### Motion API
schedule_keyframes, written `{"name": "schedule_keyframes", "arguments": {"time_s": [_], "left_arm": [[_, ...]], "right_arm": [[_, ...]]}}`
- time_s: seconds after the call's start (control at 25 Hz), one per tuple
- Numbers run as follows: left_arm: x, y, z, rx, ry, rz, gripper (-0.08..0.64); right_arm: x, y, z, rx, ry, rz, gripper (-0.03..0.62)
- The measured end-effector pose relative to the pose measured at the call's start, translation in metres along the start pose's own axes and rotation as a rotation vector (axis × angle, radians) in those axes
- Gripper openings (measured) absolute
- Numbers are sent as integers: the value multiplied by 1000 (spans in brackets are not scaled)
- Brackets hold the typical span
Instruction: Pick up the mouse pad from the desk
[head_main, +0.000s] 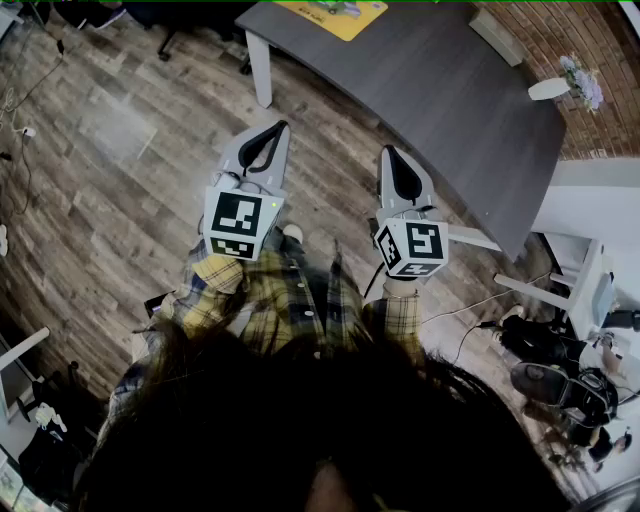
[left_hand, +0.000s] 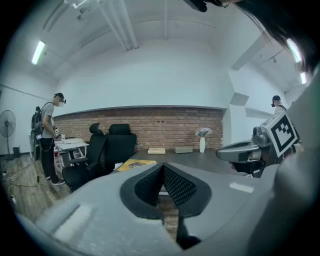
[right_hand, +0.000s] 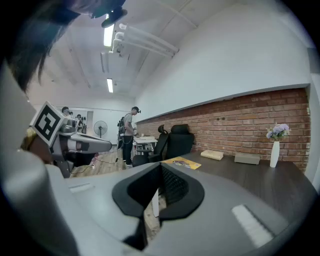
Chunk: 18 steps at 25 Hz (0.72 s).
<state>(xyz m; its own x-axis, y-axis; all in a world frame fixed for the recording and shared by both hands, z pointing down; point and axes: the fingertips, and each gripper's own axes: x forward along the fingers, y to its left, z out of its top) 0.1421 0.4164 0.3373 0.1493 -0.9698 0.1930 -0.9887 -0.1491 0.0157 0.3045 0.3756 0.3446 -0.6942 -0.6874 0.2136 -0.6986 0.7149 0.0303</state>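
At 12 o'clock, on far end of table (head_main: 450, 100), yellow mouse pad (head_main: 330, 15) lies flat, well apart from both grippers. I hold left gripper (head_main: 278, 132) and right gripper (head_main: 388, 156) over floor (head_main: 120, 150), jaws pressed together, nothing between (reach not begun, so no reason to spread them yet).

I see a yellow mouse pad (head_main: 335, 15) on the dark grey bench (head_main: 440, 90), a brown wood-grain floor (head_main: 120, 150), a red-brown brick wall (head_main: 560, 40) and a yellow-and-dark plaid shirt (head_main: 290, 295).
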Motion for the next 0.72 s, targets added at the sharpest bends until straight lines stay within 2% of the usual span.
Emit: {"name": "schedule_keyframes", "arguments": {"time_s": [0.24, 0.44, 0.52, 0.6, 0.72], "left_arm": [[-2, -4, -8, -2, 9, 32, 5], [-10, 0, -13, -15, 18, 66, 7], [-13, 2, -16, -24, 22, 73, 66], [-15, 9, -18, -33, 25, 89, 99], [-15, 21, -21, -56, 33, 109, 164]], "right_arm": [[-4, -8, -8, 35, 3, 15, 5], [-4, 0, -8, 60, -9, 81, 10], [-1, 4, -8, 69, -9, 105, 32], [5, 9, -8, 75, -5, 131, 89], [16, 14, -7, 75, 1, 149, 123]]}}
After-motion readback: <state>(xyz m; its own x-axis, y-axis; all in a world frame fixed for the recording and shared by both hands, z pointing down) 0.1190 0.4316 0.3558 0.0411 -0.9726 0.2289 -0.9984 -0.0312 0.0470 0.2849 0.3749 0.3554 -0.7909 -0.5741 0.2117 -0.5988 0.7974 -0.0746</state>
